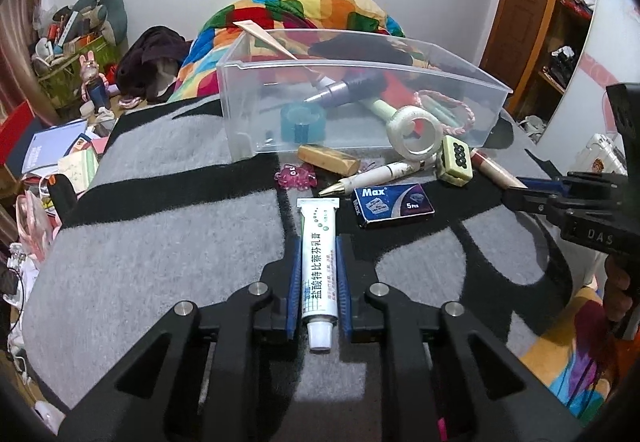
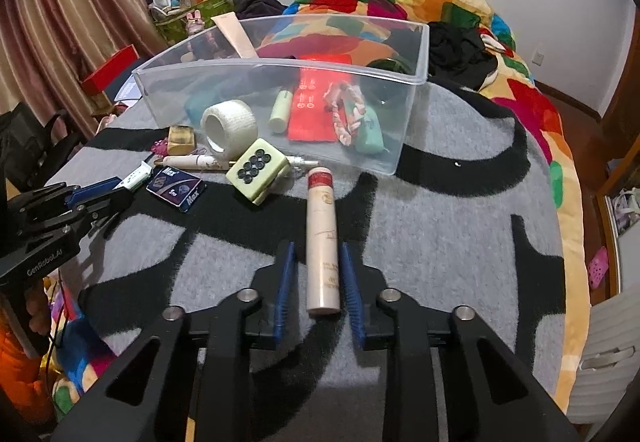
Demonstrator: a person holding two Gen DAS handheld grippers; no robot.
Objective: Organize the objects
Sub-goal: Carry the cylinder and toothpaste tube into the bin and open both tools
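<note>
Grey-and-black blanket (image 1: 160,202) on the bed lies bare to your left. Your left gripper (image 1: 319,274) has its jaws clamped on the white ointment tube (image 1: 318,266). Your right gripper (image 2: 318,278) jaws hold the beige bottle (image 2: 322,242). The clear bin (image 2: 280,82) stands beyond; its contents blur.

Tape roll (image 1: 415,133), pen (image 1: 370,177), box (image 1: 393,204) before bin (image 1: 472,82) (bracelet (image 1: 452,110) inside).

Black claw (image 1: 319,262) frames, blue ribbed pads (image 2: 285,282), silver screws, "GenRobot.AI" lettering.
</note>
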